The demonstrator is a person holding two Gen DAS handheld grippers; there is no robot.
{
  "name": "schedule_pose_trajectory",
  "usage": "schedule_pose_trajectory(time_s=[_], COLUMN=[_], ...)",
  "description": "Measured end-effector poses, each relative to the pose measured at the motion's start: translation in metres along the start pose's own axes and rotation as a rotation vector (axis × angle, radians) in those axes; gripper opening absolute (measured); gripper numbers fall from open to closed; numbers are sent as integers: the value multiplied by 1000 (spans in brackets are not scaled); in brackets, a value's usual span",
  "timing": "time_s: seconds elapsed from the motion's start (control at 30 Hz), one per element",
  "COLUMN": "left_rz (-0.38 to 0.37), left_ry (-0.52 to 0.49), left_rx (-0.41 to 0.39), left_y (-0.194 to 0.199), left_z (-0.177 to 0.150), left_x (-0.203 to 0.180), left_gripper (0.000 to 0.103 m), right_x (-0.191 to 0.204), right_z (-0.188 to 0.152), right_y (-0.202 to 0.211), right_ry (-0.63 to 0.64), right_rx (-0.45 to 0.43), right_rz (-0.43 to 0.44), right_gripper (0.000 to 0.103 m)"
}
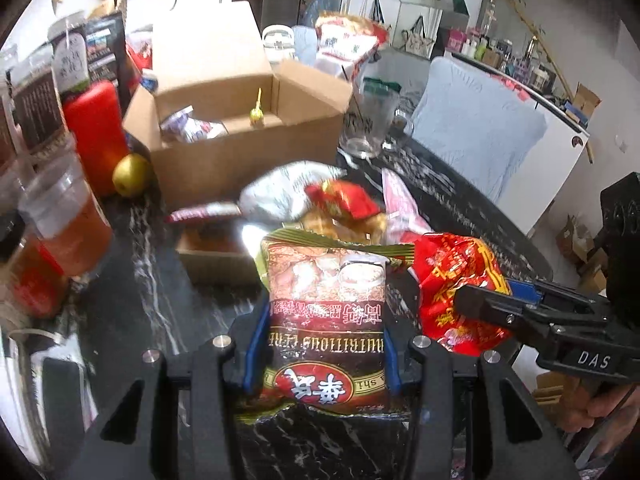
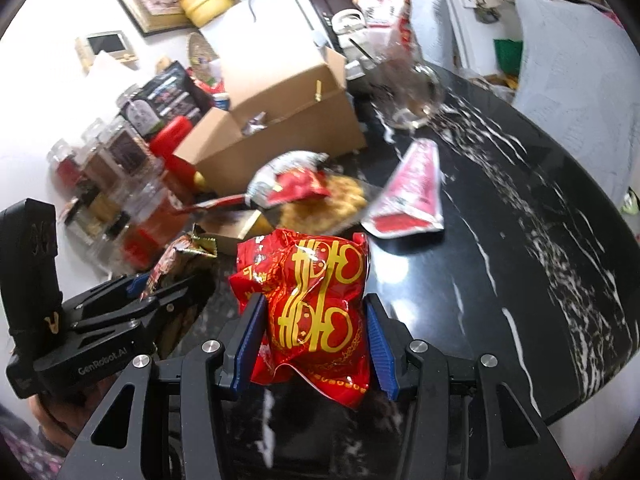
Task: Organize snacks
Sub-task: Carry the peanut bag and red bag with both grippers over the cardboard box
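Observation:
My left gripper [image 1: 322, 320] is shut on a brown cereal packet [image 1: 326, 312] with red and gold print, held above the black marble table [image 1: 120, 312]. My right gripper [image 2: 316, 320] is shut on a crumpled red bag with gold characters [image 2: 312, 300]; that bag also shows in the left wrist view [image 1: 452, 284], just right of the cereal packet. An open cardboard box [image 1: 240, 132] with a few small snacks inside stands behind. More snack packets [image 1: 304, 196] lie piled in front of it.
A red bottle [image 1: 96, 132], a yellow-green fruit [image 1: 130, 174] and plastic cups of tea [image 1: 68, 220] stand at left. A glass mug [image 1: 368, 124] is right of the box. A red-white pouch [image 2: 412, 192] lies on the table. A chair with a pale cushion [image 1: 480, 132] is at right.

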State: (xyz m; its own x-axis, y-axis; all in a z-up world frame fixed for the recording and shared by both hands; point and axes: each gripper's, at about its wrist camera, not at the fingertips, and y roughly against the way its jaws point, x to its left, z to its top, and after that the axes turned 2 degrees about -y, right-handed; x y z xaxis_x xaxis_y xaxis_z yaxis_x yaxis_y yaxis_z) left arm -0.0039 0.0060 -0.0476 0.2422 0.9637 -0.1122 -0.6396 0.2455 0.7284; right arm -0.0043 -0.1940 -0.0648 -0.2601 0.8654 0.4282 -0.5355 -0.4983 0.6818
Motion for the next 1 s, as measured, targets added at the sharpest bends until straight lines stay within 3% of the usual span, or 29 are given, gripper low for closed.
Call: schedule_pose_trajectory(time_s=[0.53, 1.0], left_rz=[55, 102], left_ry=[11, 26], left_rx=[-177, -249], left_y=[38, 22], left_z=[53, 109], left_x=[21, 46], left_gripper=[46, 46], right_x=[50, 68], right_z=[57, 117], right_y=[16, -3], right_ry=[167, 250], right_rx=[-106, -164], right_rz=[83, 97], right_gripper=[48, 48])
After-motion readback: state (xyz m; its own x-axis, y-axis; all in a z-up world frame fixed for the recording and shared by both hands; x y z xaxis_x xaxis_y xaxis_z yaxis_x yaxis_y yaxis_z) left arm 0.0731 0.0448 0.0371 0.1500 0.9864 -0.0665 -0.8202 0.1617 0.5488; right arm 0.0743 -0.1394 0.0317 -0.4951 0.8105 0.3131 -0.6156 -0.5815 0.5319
